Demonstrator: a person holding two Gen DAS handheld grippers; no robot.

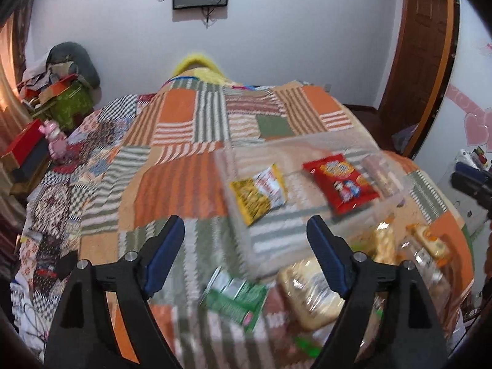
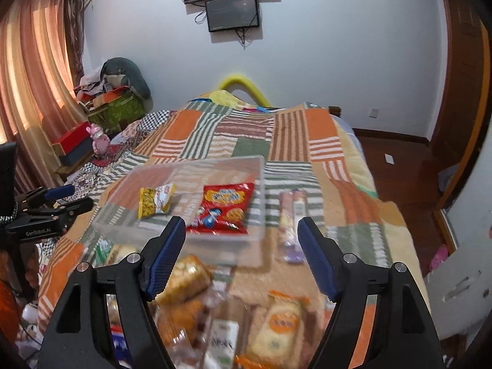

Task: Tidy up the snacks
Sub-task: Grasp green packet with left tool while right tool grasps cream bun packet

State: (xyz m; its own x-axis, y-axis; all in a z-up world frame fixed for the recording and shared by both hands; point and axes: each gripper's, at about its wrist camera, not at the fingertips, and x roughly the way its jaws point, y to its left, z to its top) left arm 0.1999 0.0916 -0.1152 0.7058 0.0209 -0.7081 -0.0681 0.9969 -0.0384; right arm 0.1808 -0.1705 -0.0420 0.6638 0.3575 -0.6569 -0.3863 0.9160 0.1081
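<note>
My left gripper (image 1: 246, 230), lower centre of its frame: jaws apart, nothing between them, patchwork blanket (image 1: 184, 184) below. Right of centre, a clear tray (image 1: 390, 178) holds a yellow packet (image 1: 258, 193) and a red packet (image 1: 341, 183). Loose snacks (image 1: 310, 292) lie blurred at lower right. My right gripper (image 2: 241, 233): jaws apart, empty, more snacks beneath.

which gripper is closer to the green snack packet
Left. The green snack packet lies just beyond the open left gripper, below its fingertips. The right gripper hovers over the pale packets farther right.
</note>
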